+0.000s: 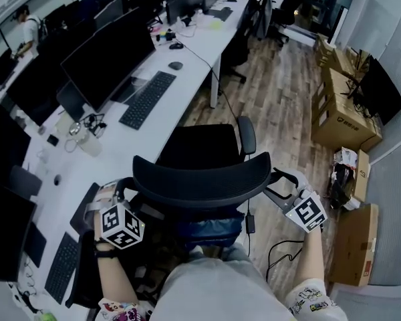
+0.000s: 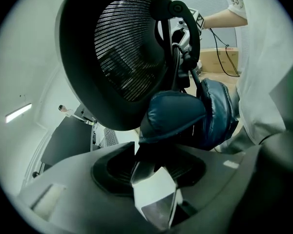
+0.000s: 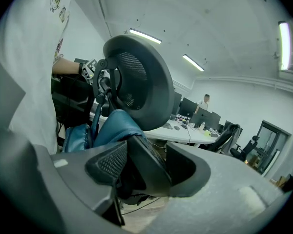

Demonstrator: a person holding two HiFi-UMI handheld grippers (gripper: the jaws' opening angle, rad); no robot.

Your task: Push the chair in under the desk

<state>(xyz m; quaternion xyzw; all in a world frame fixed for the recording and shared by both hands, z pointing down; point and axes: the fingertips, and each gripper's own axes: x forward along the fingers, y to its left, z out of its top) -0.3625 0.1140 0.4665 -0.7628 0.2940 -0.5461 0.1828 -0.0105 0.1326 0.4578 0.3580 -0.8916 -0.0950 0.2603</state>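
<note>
A black office chair stands before me, its mesh backrest (image 1: 200,179) toward me and its seat (image 1: 202,146) facing the white desk (image 1: 187,65). The seat's front is at the desk edge. A blue padded cushion (image 1: 210,229) hangs behind the backrest, also visible in the left gripper view (image 2: 185,116) and the right gripper view (image 3: 112,126). My left gripper (image 1: 122,192) clamps the backrest's left edge, and a black strip of the frame runs between its jaws (image 2: 146,169). My right gripper (image 1: 281,184) clamps the right edge, with a black slab of the frame between its jaws (image 3: 146,172).
Monitors (image 1: 110,55) and a keyboard (image 1: 147,99) sit on the desk. Cardboard boxes (image 1: 341,112) line the right wall. A black cable (image 1: 281,249) lies on the wood floor by my right side. Another chair (image 1: 254,12) stands farther along the desk. A person (image 1: 27,25) stands far left.
</note>
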